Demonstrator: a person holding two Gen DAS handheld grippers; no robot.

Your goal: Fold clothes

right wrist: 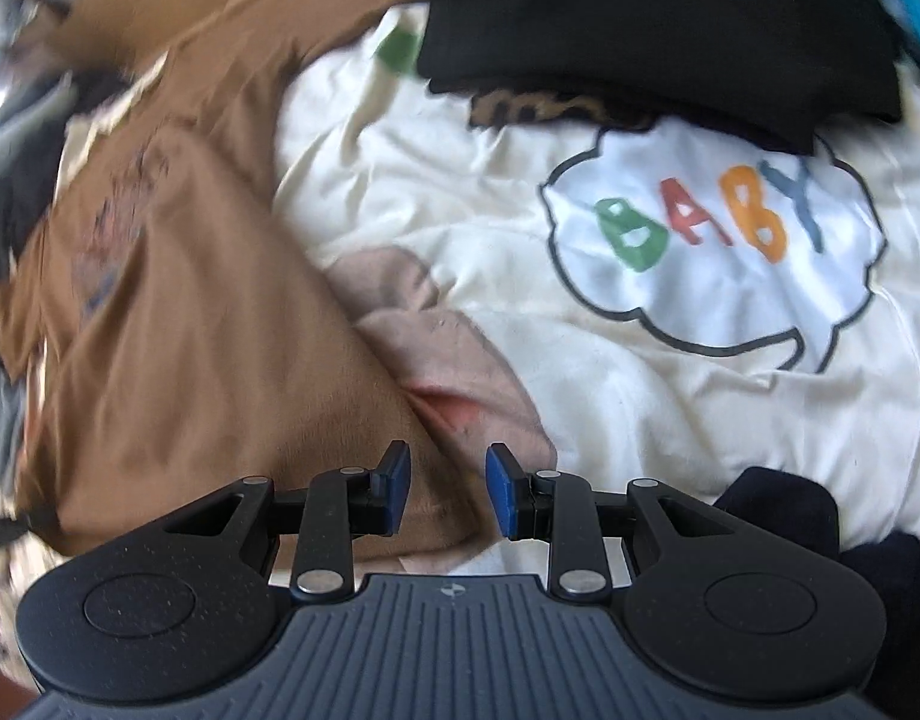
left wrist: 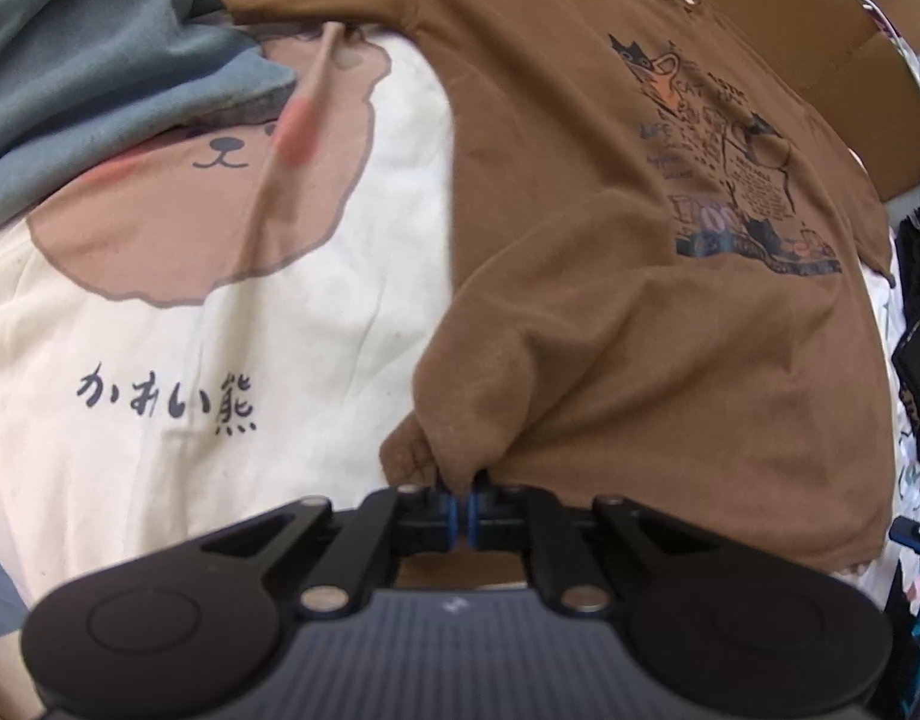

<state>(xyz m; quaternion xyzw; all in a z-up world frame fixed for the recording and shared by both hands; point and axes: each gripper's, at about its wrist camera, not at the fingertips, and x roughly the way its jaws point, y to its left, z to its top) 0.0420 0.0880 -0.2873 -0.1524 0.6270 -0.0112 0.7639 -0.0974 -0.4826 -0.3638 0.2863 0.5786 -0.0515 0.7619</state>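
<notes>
A brown T-shirt (left wrist: 640,312) with a dark printed graphic lies spread on a cream bedsheet (left wrist: 159,450). My left gripper (left wrist: 460,483) is shut on a bunched corner of the shirt's near hem, the cloth pinched between its blue pads. In the right wrist view the same brown T-shirt (right wrist: 177,360) lies to the left, blurred. My right gripper (right wrist: 447,480) hovers over the shirt's near right edge with its jaws apart and nothing between the blue pads (right wrist: 500,492).
The sheet carries a bear print (left wrist: 219,180) and a "BABY" cloud print (right wrist: 712,240). A grey-blue garment (left wrist: 87,72) lies at the far left. A folded black garment (right wrist: 658,30) lies at the far side of the right view. Cardboard boxes (left wrist: 832,42) stand behind.
</notes>
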